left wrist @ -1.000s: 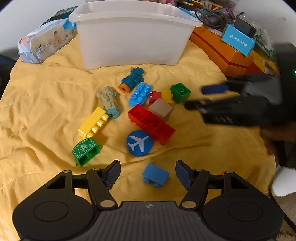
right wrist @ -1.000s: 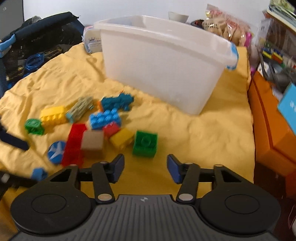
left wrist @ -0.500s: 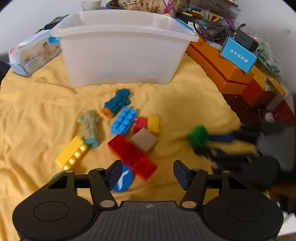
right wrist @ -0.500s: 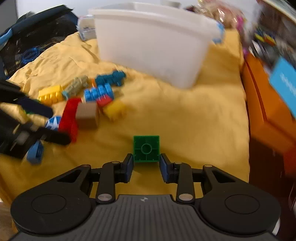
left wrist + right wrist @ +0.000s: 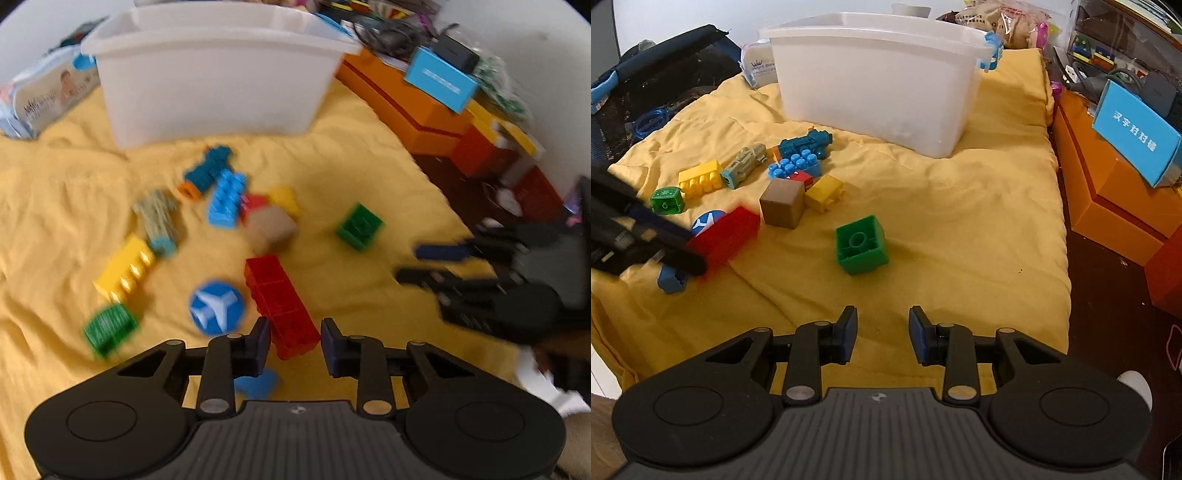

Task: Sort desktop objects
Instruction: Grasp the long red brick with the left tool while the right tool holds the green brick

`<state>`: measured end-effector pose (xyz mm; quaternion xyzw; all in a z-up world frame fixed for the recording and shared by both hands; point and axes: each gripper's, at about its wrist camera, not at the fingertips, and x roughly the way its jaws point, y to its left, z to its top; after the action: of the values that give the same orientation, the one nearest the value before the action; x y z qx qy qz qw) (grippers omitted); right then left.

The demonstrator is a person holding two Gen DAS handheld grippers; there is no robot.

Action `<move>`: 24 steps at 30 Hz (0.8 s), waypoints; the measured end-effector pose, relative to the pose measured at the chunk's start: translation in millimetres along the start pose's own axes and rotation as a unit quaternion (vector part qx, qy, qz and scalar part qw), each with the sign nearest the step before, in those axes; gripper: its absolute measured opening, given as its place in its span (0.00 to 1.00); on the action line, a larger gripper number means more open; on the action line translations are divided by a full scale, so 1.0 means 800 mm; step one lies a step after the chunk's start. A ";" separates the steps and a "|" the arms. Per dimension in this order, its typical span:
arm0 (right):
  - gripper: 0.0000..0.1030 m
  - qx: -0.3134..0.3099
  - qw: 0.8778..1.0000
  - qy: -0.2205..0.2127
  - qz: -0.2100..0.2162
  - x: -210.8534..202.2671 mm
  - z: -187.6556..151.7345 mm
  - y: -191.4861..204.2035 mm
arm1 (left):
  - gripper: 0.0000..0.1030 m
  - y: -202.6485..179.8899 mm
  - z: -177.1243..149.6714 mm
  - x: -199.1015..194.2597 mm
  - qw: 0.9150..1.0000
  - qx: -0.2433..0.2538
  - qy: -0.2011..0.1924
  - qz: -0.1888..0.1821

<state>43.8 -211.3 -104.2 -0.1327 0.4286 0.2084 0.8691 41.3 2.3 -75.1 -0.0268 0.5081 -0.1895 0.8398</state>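
My left claw (image 5: 291,345) straddles the red brick (image 5: 282,306), seemingly not gripping; my right claw (image 5: 882,334) hangs open behind the green block (image 5: 861,245).

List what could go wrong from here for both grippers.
1. The left gripper straddles only the near end of the long red brick; gripped there, it may pivot or slip.
2. The small blue brick lies right beside that gripper and could get knocked.
3. The green brick lies tilted on wrinkled yellow cloth; the open right gripper may grip it skewed.
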 end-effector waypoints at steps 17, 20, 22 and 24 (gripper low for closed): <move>0.33 -0.079 0.997 -0.020 0.000 0.021 0.029 0.020 | 0.21 -0.034 0.000 0.029 0.997 0.058 0.000 0.055; 0.33 -0.037 0.998 -0.004 0.049 -0.001 0.019 0.002 | 0.21 -0.035 0.000 0.025 0.999 0.035 0.004 0.008; 0.33 0.016 0.995 0.018 0.095 -0.006 0.013 -0.015 | 0.21 -0.042 -0.001 0.025 0.999 0.039 0.006 -0.007; 0.33 0.064 0.989 0.037 0.132 -0.002 0.006 -0.030 | 0.21 -0.048 -0.002 0.026 0.999 0.039 0.005 -0.022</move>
<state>57.5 -230.7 -98.8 -0.0270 0.4862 0.2888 0.8243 37.5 -40.0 -84.8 -0.0038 0.5038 -0.2276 0.8333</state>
